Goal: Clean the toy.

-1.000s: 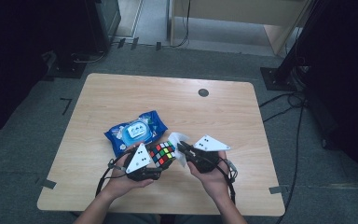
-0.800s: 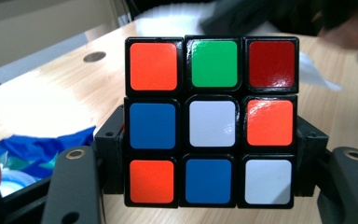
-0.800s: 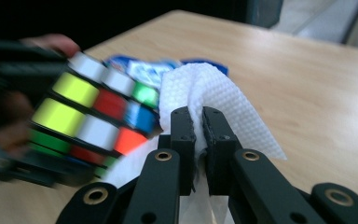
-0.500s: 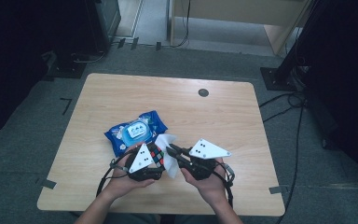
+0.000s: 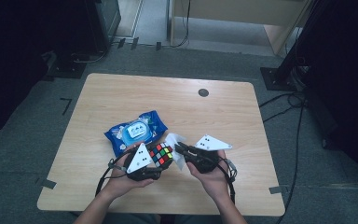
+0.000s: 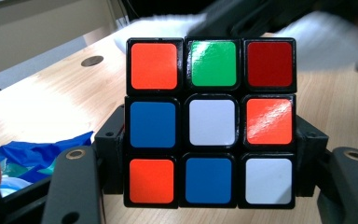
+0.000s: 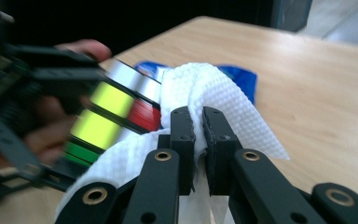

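My left gripper (image 5: 159,158) is shut on a puzzle cube (image 5: 161,154) with coloured stickers, held above the table's near side. In the left gripper view the cube (image 6: 211,122) sits squeezed between both jaws, one face toward the camera. My right gripper (image 5: 179,150) is shut on a white wet wipe (image 5: 176,144), which touches the cube's right side. In the right gripper view the wipe (image 7: 200,88) bunches over the closed jaws, and the blurred cube (image 7: 107,116) lies just to its left.
A blue pack of wet wipes (image 5: 135,131) lies on the wooden table (image 5: 242,121) just beyond the left gripper. A small round dark cap (image 5: 203,92) sits in the tabletop at the far right. Dark stands and cables surround the table on the floor.
The left gripper has turned the cube so its coloured face shows upward again. The right gripper with the wipe has shifted slightly, staying against the cube's right side.
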### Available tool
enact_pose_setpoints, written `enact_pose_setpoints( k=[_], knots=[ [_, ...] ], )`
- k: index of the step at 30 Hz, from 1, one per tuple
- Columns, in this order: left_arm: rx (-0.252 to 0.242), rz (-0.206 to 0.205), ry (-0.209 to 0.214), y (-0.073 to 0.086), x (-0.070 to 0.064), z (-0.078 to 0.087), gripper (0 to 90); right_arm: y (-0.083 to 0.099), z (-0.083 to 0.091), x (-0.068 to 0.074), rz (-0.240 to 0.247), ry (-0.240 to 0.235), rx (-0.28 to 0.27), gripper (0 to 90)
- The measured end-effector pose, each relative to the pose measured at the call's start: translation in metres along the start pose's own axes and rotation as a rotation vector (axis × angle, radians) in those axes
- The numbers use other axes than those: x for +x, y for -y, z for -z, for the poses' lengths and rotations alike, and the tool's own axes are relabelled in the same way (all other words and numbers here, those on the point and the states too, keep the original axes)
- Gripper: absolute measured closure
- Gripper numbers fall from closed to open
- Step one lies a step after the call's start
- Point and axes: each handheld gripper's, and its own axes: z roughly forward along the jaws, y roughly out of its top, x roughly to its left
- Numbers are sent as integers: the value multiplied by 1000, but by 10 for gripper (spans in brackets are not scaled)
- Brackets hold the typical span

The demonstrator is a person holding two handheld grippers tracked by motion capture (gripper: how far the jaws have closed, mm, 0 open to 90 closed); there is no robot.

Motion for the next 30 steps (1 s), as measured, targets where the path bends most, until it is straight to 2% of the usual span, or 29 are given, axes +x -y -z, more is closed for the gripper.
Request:
enact_pose_setpoints(
  k=[4, 8, 10, 12, 18, 19, 21, 22, 24, 28, 30],
  knots=[
    [-17, 11, 5, -1, 2, 2, 334, 10, -3, -22, -34, 36, 66, 850],
    [-14, 13, -7, -1, 4, 3, 334, 21, -1, -43, -43, 142, 110, 850],
    [-18, 20, -11, 0, 5, 4, 334, 25, 2, -52, -66, 174, 116, 851],
    [-18, 23, -17, 0, 7, 5, 334, 27, 4, -57, -77, 202, 117, 851],
    [-16, 23, -18, 0, 7, 4, 334, 28, 2, -56, -62, 222, 125, 841],
    [-16, 23, -17, 0, 7, 4, 334, 28, 2, -56, -54, 235, 123, 807],
    [-16, 23, -18, 0, 7, 4, 334, 28, 1, -55, -55, 256, 112, 563],
    [-16, 24, -19, 0, 7, 4, 334, 27, 0, -54, -47, 270, 106, 470],
    [-16, 23, -19, 0, 7, 4, 334, 26, -1, -53, -52, 274, 115, 423],
    [-15, 22, -19, 0, 7, 4, 334, 23, 0, -50, -59, 280, 107, 412],
    [-15, 23, -21, 0, 7, 4, 334, 20, 2, -48, -76, 265, 96, 414]
  ],
)
